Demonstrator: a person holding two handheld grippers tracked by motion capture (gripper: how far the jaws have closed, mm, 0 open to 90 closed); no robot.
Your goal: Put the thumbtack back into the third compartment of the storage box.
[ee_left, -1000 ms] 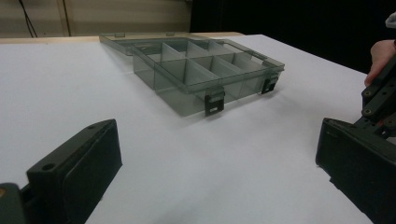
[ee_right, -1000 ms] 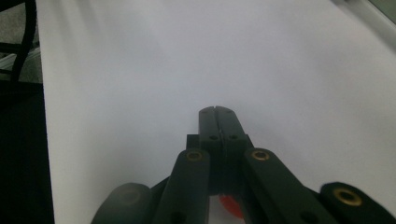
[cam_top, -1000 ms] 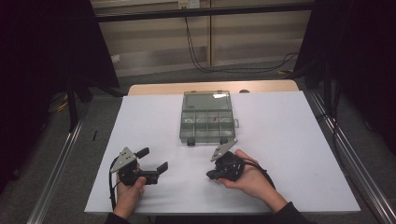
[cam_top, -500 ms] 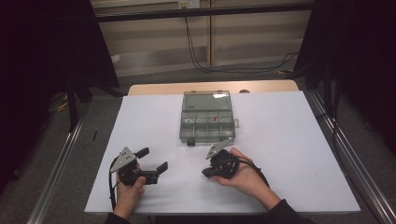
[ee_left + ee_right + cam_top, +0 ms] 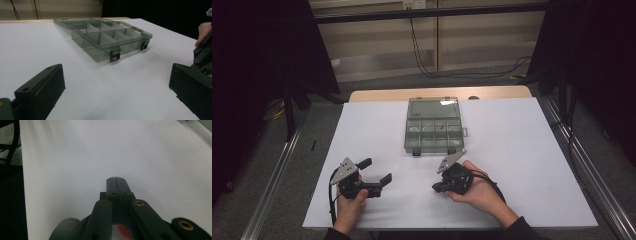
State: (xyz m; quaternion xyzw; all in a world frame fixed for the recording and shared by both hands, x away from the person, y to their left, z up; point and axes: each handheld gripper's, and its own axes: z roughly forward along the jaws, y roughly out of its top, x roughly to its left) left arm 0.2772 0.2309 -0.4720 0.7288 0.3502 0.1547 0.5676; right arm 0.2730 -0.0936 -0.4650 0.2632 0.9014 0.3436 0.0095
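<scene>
A clear grey compartment box [image 5: 433, 134] sits at the middle of the white table [image 5: 512, 140], its lid [image 5: 433, 106] folded flat behind it. A small red item [image 5: 442, 127] lies in one compartment. My left gripper [image 5: 376, 171] rests at the front left, held by a hand, jaws wide open and empty. In the left gripper view the gripper [image 5: 115, 75] faces the box [image 5: 110, 37], which stands well beyond it. My right gripper [image 5: 436, 188] lies at the front right, just short of the box, its jaws pointing left. In the right gripper view the gripper [image 5: 115, 180] is shut with nothing visible between the jaws.
Metal rails [image 5: 272, 185] run along both sides of the table, with dark floor beyond. A wooden edge [image 5: 377, 95] shows behind the white sheet. The other gripper [image 5: 203, 52] and a hand [image 5: 203, 31] are at the right edge of the left gripper view.
The right hand has shifted its gripper slightly to the left and turned it. The left gripper and the box have stayed put.
</scene>
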